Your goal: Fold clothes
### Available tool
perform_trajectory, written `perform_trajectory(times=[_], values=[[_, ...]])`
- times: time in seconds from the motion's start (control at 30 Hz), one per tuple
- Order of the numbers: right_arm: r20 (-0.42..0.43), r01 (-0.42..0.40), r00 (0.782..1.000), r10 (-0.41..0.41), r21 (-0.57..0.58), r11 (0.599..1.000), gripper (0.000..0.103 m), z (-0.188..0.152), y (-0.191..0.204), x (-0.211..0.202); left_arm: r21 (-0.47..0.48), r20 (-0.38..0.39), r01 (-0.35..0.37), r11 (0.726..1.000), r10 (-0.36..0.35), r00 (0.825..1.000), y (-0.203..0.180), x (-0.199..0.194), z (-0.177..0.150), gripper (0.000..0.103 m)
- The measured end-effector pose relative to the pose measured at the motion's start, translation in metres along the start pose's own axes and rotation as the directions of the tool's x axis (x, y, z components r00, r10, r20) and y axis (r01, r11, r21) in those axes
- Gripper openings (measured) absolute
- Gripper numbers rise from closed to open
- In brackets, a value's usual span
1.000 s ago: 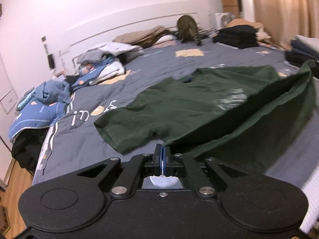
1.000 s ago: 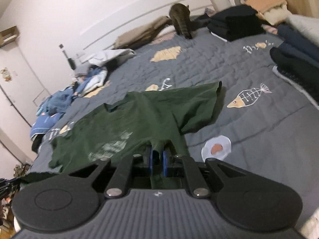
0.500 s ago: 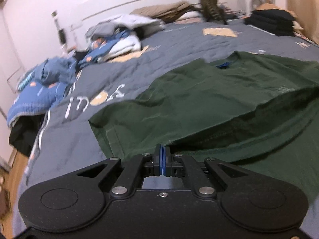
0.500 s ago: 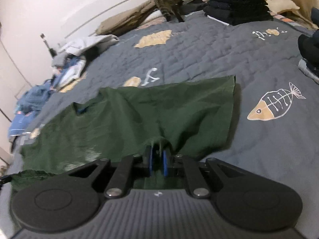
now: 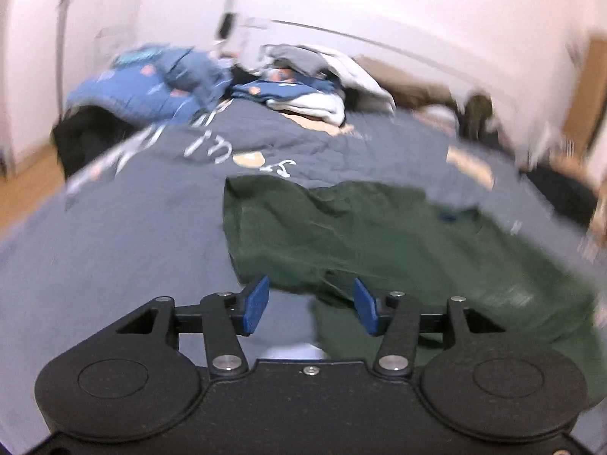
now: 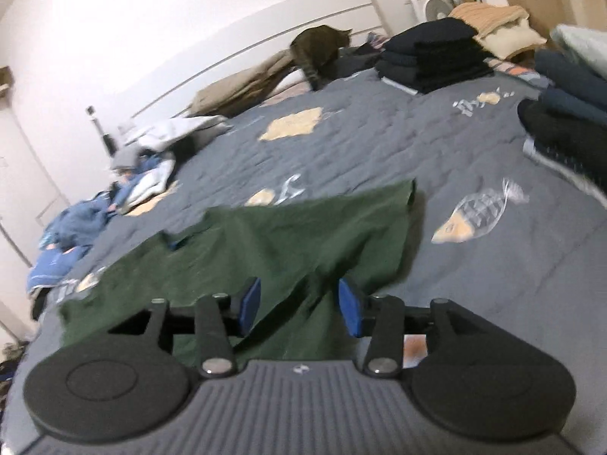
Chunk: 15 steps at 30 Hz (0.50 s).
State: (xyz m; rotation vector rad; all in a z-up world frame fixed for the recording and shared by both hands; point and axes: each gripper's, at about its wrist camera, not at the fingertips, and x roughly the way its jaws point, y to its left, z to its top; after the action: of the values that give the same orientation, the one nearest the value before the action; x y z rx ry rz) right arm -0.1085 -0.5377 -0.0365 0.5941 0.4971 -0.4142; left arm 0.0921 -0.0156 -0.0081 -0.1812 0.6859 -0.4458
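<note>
both my tongs, left (image 5: 311, 305) and right (image 6: 299, 305), opening, gripping nothing; dark green cotton t-shirt (image 6: 288, 242) ahead lies spread, unfolded.

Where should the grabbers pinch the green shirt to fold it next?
Probably the sleeve edges. The green shirt lies spread flat on the grey quilt, so a loose edge is easiest to pinch. The left gripper could take the sleeve nearest it; the right gripper the sleeve far to its right. Both jaws are opening, pads off the cloth.

Both wrist views low over bed (image 5: 114, 250)
</note>
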Motion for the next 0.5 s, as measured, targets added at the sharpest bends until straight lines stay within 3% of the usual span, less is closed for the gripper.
perform_trajectory(times=[0.07,0.17,0.33,0.5], values=[[-0.029,-0.04,0.999,0.043,0.068,0.997,0.048,-0.016,0.0,-0.01,-0.116,-0.011,0.053,0.992,-0.054,0.998,-0.002,-0.009,-0.017,0.051],[-0.075,-0.111,0.989,0.126,0.171,0.979,0.049,-0.038,0.001,-0.017,-0.291,-0.029,0.119,0.949,-0.133,0.991,-0.003,-0.014,-0.047,0.058],[-0.088,-0.164,0.978,0.192,0.251,0.954,0.05,-0.064,0.004,-0.031,-0.365,-0.066,0.079,0.928,-0.111,0.992,0.001,-0.014,-0.08,0.059],[-0.098,-0.166,0.971,0.22,0.389,0.906,0.051,-0.09,-0.005,-0.034,-0.492,-0.062,0.101,0.865,-0.15,0.987,0.01,-0.005,-0.098,0.065]])
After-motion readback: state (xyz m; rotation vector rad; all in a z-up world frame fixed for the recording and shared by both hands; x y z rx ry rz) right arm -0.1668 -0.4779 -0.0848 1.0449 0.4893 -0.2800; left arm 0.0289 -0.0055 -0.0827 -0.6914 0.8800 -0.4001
